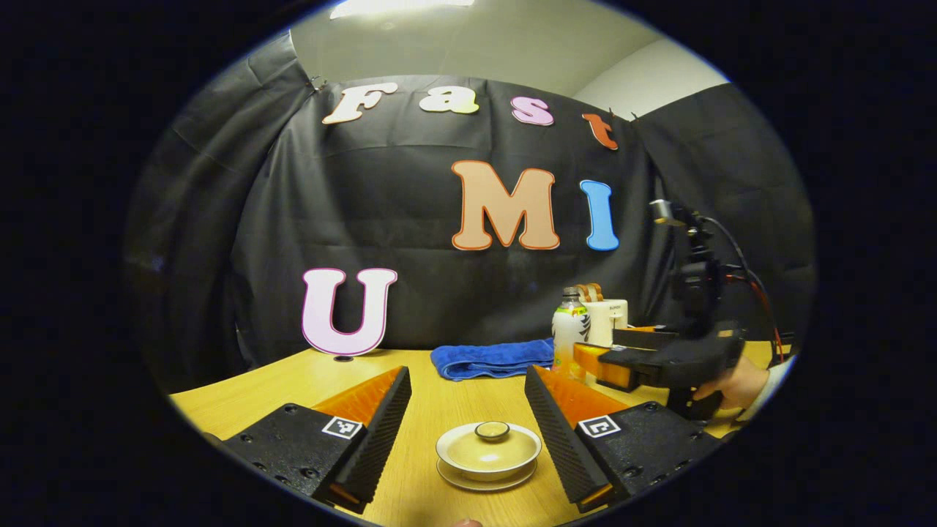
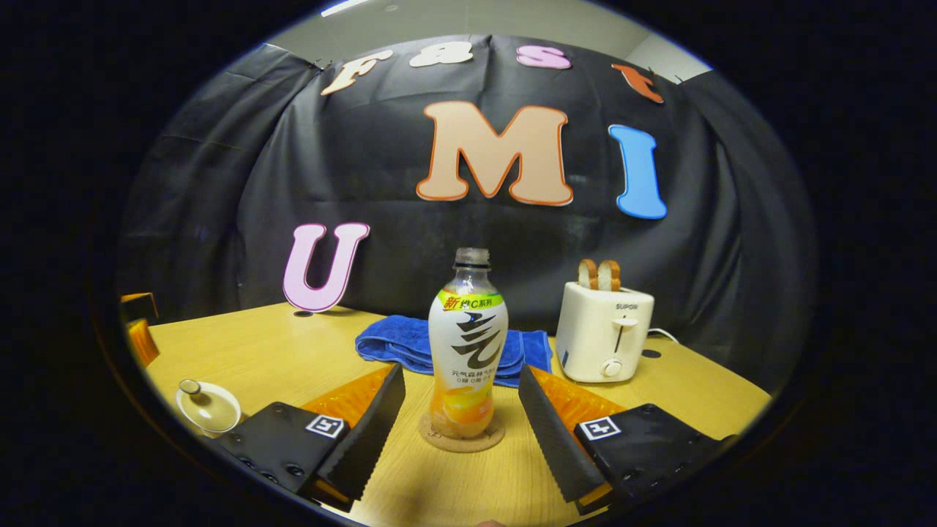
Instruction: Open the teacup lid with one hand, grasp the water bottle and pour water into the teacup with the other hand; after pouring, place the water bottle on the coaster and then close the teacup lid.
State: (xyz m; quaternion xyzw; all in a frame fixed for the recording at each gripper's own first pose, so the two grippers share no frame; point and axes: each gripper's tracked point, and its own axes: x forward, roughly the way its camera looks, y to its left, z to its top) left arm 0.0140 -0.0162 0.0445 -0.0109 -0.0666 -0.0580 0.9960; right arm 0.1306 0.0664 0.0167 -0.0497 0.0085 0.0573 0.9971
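While the left tool [image 1: 467, 410] stands with fingers apart, the lidded teacup [image 1: 488, 454] sits on the desk [image 1: 293, 377] between them, untouched. Seen from the right gripper view, the right tool [image 2: 461, 410] is likewise spread, the water bottle [image 2: 468, 351] upright on its coaster [image 2: 461, 439] between the fingers.

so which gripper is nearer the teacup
Left. The left gripper has its open jaws to either side of the lidded teacup. The right gripper is off by the bottle, with the teacup far to its left.
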